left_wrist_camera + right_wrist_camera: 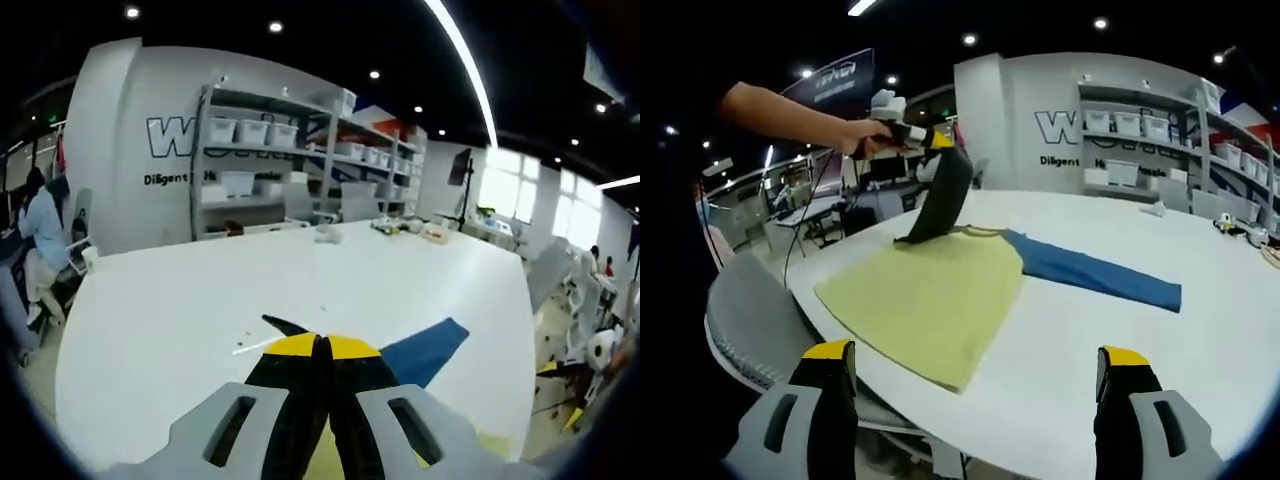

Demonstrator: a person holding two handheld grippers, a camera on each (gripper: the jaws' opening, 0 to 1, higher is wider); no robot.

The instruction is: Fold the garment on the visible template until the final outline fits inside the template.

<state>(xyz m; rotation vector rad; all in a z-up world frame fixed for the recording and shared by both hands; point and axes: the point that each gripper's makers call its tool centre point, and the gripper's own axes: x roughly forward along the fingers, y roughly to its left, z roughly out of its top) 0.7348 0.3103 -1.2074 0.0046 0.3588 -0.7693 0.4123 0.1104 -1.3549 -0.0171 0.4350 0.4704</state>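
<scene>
Left gripper view: the left claw (325, 345) is clenched, jaws pressed together on dark cloth that hangs between them. Beyond the tips a blue sleeve (428, 350) lies flat on the white table (200, 290), with shelves (290, 160) against the far wall.

Right gripper view: the right claw (975, 365) is released, jaws wide apart and low near the table edge. The garment (940, 290) lies ahead of it, yellow body flat. A hand (872, 138) holds the left claw above the far corner, lifting the dark sleeve (940, 200).
</scene>
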